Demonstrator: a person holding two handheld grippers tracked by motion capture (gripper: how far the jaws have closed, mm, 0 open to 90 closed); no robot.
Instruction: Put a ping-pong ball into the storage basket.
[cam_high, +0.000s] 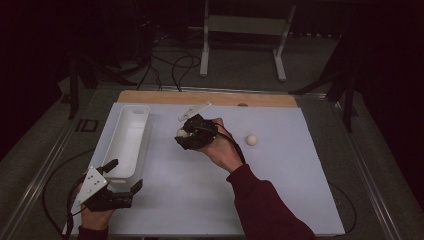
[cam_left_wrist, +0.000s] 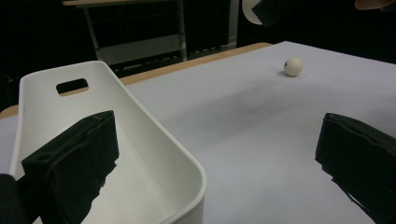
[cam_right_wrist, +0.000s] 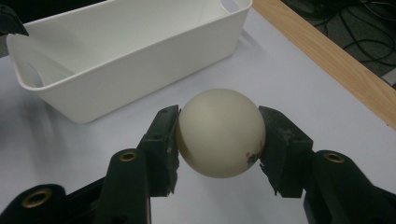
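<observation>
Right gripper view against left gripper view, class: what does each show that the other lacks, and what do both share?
Right gripper view: the right gripper with its jaws shut on a cream ball, held above the table, and cables on the floor.

Left gripper view: a second ball lying loose on the white sheet, and the left gripper with its jaws wide apart, one over the bin.

Both: the white bin and the table's wooden edge.

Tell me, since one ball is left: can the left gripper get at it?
Probably yes. The left gripper is open at the bin, and bare table lies between it and the ball.
</observation>
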